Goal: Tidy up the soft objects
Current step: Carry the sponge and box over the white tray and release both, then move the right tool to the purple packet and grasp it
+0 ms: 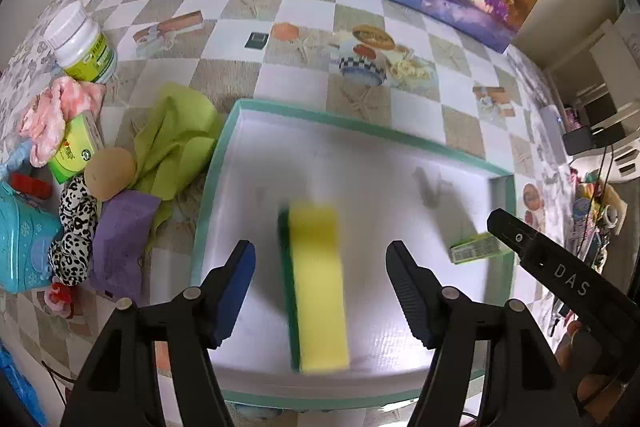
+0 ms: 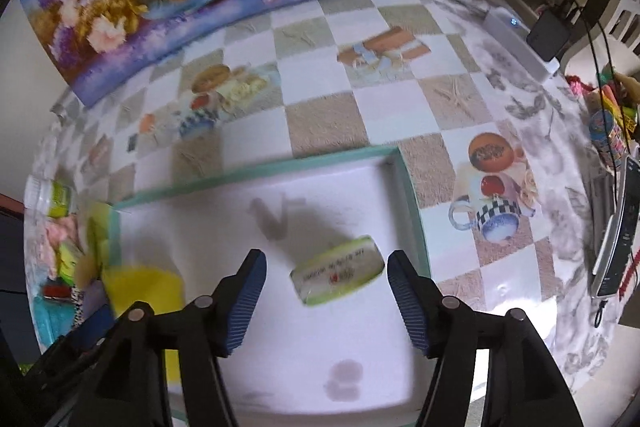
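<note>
Shallow white tray [image 1: 224,155] with teal rim on the checkered table [image 1: 304,67], holding a yellow-and-green sponge [image 1: 318,287] and a small green-and-white packet [image 2: 338,277]. Left tongs [image 1: 320,287] spread wide, pinching nothing; sponge blurred between the pads, clear of both. Right tongs [image 2: 326,301] likewise spread, gripping nothing; packet between their tips, nearer the right pad, not pressed.
</note>
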Tool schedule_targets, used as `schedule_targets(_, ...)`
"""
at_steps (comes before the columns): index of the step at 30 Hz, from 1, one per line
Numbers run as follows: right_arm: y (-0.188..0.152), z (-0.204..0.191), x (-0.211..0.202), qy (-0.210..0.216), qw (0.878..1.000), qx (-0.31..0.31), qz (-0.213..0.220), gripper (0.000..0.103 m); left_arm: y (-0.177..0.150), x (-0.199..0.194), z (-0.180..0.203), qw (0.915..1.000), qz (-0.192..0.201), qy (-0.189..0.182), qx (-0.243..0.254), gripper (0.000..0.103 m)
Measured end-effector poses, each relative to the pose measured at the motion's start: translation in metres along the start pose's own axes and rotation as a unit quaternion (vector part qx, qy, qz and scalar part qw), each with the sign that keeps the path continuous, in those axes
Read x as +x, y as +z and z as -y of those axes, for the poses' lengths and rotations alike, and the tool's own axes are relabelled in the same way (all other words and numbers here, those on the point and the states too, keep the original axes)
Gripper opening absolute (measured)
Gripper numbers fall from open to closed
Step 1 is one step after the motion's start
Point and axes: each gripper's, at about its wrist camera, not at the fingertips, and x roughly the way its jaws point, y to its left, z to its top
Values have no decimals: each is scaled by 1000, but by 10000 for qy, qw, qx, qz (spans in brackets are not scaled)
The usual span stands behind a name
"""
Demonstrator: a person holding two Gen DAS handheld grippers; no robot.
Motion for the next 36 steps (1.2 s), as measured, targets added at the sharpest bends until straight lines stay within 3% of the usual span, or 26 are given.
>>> schedule_targets(6, 3, 4, -19, -30, 9998, 85, 199, 69, 3, -18, -6, 9995, 301, -20, -62, 75)
schedule_targets(8, 3, 3, -21, -56, 9997, 31, 239, 77, 5, -20, -10, 9993, 371, -7, -110, 87)
schedule_targets(25, -1, 7, 5, -335, 9994, 12, -70, 77, 10, -20, -39, 9977, 447, 193, -462, 94)
schedule_targets(31, 0, 3, -7, -283, 9995, 2, 134, 77, 13, -27, -44, 9963, 646, 179, -543, 94)
schedule_targets(35, 1, -6, -22, -242, 9983, -110, 515, 103, 15, -39, -49, 9929, 1043, 93, -559, 95)
schedule_targets(36, 1, -9, -26, -223, 9978, -128, 607, 103, 16, -42, -51, 9919, 1118, 57, -597, 95)
